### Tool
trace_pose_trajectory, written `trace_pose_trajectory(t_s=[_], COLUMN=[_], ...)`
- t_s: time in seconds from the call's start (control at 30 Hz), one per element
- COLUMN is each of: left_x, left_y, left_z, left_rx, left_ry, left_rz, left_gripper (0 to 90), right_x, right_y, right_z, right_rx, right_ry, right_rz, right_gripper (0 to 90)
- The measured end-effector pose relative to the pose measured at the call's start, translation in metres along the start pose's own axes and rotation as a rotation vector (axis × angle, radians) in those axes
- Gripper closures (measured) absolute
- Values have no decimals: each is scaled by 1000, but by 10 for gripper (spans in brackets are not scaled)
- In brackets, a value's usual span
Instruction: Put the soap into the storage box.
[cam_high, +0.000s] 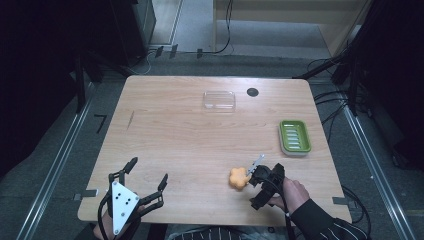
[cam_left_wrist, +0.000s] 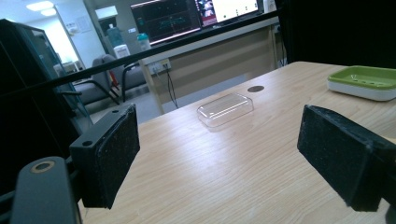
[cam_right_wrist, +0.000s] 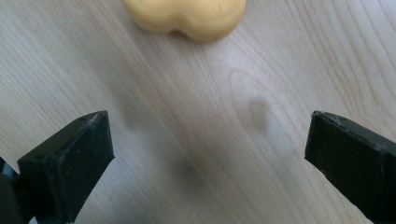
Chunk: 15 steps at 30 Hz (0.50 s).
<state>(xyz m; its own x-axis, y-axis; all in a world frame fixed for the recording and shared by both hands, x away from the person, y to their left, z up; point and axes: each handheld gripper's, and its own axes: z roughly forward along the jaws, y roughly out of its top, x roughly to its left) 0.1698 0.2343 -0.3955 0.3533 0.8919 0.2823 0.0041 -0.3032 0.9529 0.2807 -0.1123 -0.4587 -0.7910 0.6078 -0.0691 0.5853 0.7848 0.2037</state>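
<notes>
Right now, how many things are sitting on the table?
3: an orange lumpy piece near the right gripper, a green dish at the right edge, a clear lid at the far side.

- The light wooden table (cam_high: 190, 145) bears everything.
- The clear plastic rectangular lid (cam_high: 219, 100) lies toward twelve o'clock, near the far edge.
- The small dark round disc (cam_high: 252, 92) sits just beside it, at its two o'clock.
- The green slatted soap dish on a white base (cam_high: 295, 136) lies at three o'clock, near the right edge.
- The orange lobed soap bar (cam_high: 239, 178) lies at five o'clock, the right gripper (cam_high: 256, 172) just beside it at its three o'clock.
- The left gripper (cam_high: 149, 173) is at seven o'clock, well apart from the rest.
</notes>
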Motion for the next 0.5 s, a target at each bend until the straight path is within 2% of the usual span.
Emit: trace_pose_trajectory(t_s=[0.27, 0.5], left_x=[-1, -1], left_y=[1, 1], left_z=[1, 3], left_rx=[-1, -4], left_ry=[-6, -16], left_rz=[4, 6], left_gripper=[130, 130], right_x=[2, 2], right_y=[14, 24], right_z=[4, 5], right_rx=[-8, -31], right_ry=[14, 19], right_rz=[-13, 17], right_gripper=[12, 12])
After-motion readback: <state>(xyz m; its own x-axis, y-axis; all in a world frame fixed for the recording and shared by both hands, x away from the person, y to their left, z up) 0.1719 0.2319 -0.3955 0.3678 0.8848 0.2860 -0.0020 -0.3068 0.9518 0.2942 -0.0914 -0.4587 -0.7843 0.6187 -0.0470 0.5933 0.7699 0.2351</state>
